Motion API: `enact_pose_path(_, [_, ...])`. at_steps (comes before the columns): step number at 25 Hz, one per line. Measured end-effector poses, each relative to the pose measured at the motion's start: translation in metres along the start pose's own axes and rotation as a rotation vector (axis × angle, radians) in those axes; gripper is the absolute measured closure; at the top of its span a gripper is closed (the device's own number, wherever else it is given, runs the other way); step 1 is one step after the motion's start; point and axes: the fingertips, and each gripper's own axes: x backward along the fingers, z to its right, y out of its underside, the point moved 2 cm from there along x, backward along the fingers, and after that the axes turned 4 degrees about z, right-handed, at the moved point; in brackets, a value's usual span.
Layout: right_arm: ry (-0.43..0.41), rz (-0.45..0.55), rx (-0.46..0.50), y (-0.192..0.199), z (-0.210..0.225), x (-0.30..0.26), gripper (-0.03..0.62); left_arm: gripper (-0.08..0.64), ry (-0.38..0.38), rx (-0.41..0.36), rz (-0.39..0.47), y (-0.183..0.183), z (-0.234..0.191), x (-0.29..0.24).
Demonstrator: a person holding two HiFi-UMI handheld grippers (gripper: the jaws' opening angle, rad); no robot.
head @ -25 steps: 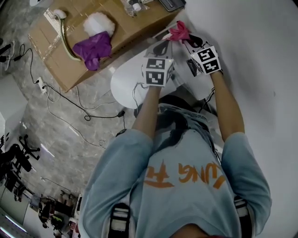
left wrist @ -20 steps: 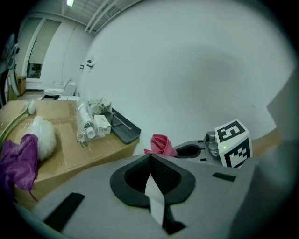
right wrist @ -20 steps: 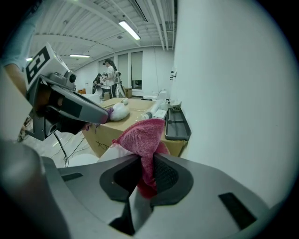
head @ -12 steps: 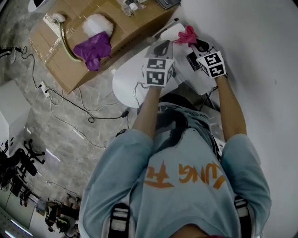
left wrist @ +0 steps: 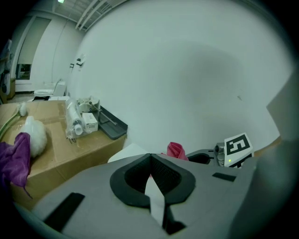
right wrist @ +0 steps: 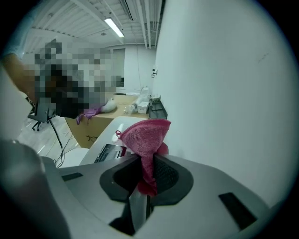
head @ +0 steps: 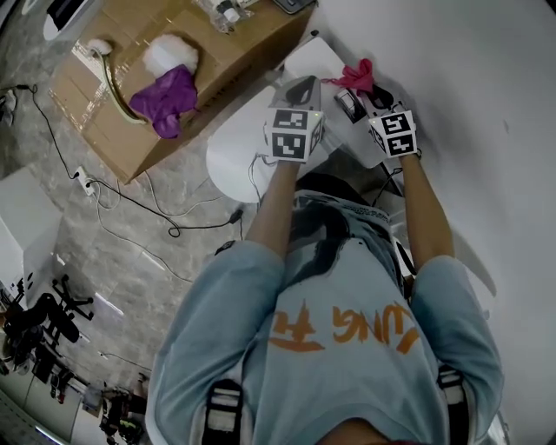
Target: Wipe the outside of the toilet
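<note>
Over the white toilet (head: 233, 149), your left gripper (head: 300, 87) has hardly moved since a second ago, and its jaws are pressed together with nothing between them. To its right, your right gripper (head: 367, 94) has slid along the tank (head: 314, 59) toward the wall. Its jaws are clamped on the pink cloth (head: 357, 76), which seems to touch the tank top, though that contact is hard to read. On the cardboard box (head: 104, 113) lie a purple cloth (head: 163, 96), a white fluffy bundle (head: 169, 54), bagged bottles (head: 224, 10) and a dark tray (left wrist: 112, 125).
</note>
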Motion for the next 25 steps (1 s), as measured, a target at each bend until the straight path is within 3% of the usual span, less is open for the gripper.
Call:
enact_pose_path(6, [0.007,-0.016,0.043,0.005,-0.002,0.009,0.518,0.54,0.032,-0.02,-0.012,0.005,0.019,-0.003])
enact_pose_path(25, [0.045,-0.03,0.039,0.04,-0.015,0.058,0.517,0.54,0.067,-0.051,-0.026,0.023,0.043,0.014])
